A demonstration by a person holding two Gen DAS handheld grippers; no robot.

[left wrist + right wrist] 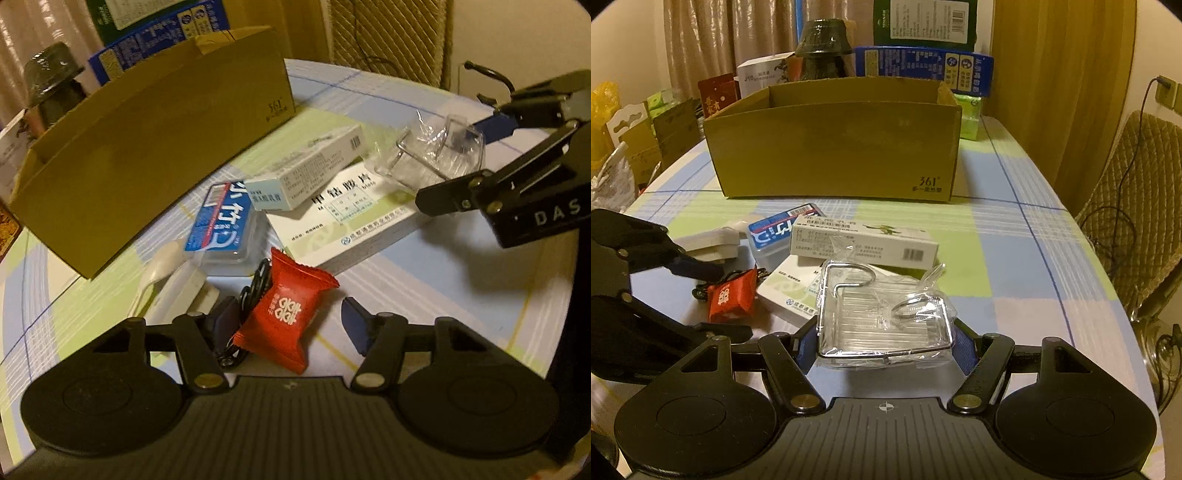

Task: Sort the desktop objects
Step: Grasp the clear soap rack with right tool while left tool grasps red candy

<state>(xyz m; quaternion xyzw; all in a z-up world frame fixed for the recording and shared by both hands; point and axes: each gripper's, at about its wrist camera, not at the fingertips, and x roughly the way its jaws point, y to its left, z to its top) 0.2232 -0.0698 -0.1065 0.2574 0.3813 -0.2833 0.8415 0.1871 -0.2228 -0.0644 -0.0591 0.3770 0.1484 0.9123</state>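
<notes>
The red candy packet [286, 310], a crimped foil wrapper printed with white characters, lies on the checked tabletop [424, 295] between the left tool's [288, 325] parted blue pads, which do not press it. Behind it sit white medicine boxes [347, 218] and a cardboard box [147, 147]. The right tool [884, 345] grips a clear-wrapped wire rack [882, 314].

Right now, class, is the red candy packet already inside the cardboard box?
No, the red candy packet lies on the checked tablecloth in front of the cardboard box, between the left hand-held gripper's fingers.
</notes>
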